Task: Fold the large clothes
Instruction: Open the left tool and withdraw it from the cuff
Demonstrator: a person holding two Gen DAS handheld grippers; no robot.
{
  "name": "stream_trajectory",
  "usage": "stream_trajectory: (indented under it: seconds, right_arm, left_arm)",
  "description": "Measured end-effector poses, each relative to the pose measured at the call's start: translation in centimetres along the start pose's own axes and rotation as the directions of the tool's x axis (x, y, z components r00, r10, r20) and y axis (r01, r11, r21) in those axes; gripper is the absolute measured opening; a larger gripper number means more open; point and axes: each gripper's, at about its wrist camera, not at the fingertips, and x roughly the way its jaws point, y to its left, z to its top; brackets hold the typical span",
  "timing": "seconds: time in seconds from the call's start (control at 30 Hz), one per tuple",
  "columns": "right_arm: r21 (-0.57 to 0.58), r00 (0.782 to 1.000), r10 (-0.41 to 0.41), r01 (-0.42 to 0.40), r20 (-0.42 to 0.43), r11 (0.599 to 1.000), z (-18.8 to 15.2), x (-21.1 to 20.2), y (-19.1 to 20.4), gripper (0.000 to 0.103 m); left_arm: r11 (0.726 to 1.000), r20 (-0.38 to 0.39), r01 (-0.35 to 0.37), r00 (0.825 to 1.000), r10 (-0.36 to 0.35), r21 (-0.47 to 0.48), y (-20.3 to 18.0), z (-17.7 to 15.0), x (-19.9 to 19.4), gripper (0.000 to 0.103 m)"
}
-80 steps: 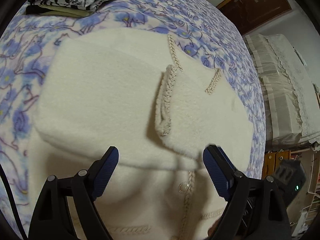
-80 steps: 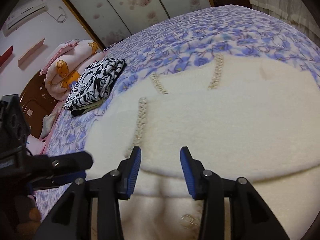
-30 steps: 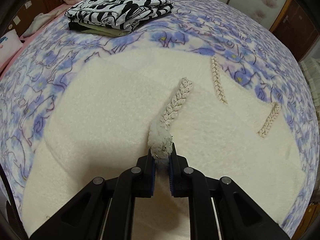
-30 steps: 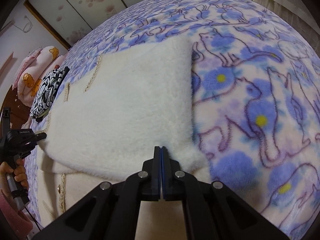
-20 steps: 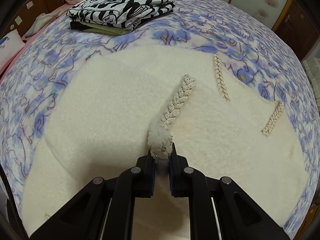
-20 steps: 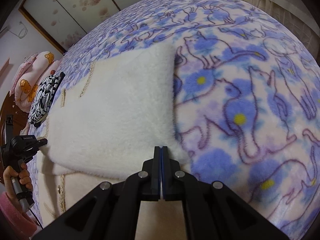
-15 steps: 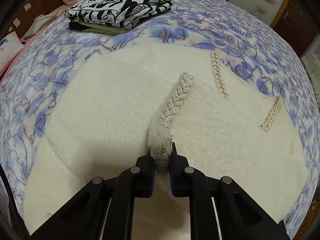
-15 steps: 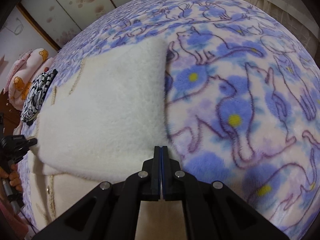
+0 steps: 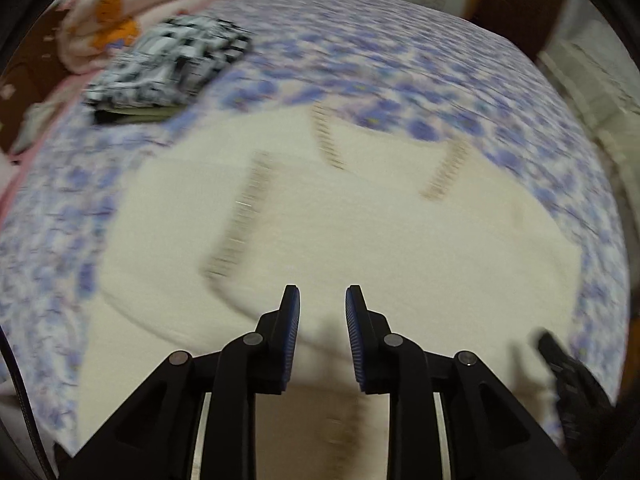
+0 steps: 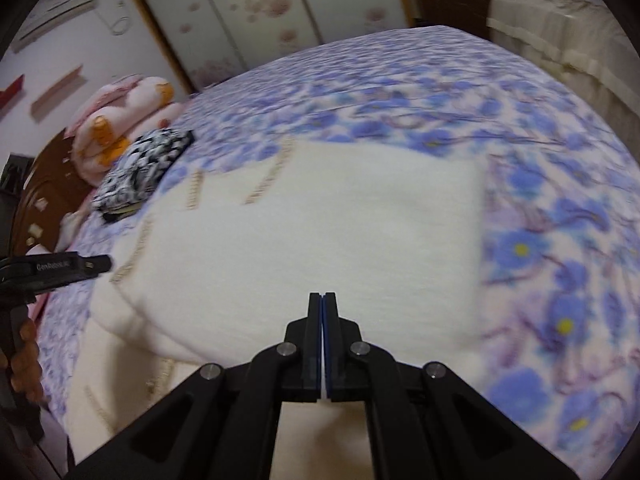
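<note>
The cream fleece garment (image 9: 360, 220) – soft, thick, floppy – is best taken at its braided edges; the left gripper (image 9: 322, 320) has just been released, while the right gripper (image 10: 322, 320) is clenched empty.

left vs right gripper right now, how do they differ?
Left gripper: its jaws have just been opening and stand apart with nothing between them, above the cream garment. Right gripper: jaws pressed flat together; nothing shows between the tips. Left looks onto the garment's braided trims; right looks along its plain folded side beside the floral blanket. Both are black with blue pads.
</note>
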Motion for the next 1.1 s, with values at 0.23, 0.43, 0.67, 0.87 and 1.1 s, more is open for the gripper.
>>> stream_trajectory:
  seconds: [0.23, 0.43, 0.67, 0.87, 1.1]
  right_arm:
    - [0.021, 0.994, 0.104, -0.104, -0.039, 0.994, 0.7, 6.4, 3.5, 0.0]
    - [0.063, 1.0, -0.003, 0.002, 0.006, 0.998, 2.9, 8.0, -0.4, 0.0]
    - [0.083, 0.981, -0.176, 0.169, 0.078, 0.982, 6.0, 6.3, -6.2, 0.0]
    - [0.136, 0.953, -0.292, 0.28, 0.077, 0.95, 6.7, 5.6, -10.0, 0.0]
    - [0.159, 0.939, -0.341, 0.329, 0.053, 0.931, 6.0, 5.7, -10.2, 0.0]
  left_arm:
    - [0.994, -0.091, 0.099, 0.991, -0.094, 0.052, -5.0, -0.2, 5.5, 0.016]
    - [0.997, -0.013, 0.05, 0.999, -0.05, 0.055, -5.1, 2.4, 8.0, 0.013]
    - [0.991, 0.079, -0.12, 0.99, 0.115, 0.065, -2.2, 5.8, 9.1, 0.013]
    - [0.973, 0.095, -0.23, 0.969, 0.229, -0.001, 2.1, 7.4, 9.8, 0.013]
    - [0.988, 0.058, -0.142, 0.988, 0.145, -0.053, 4.4, 7.8, 11.0, 0.013]
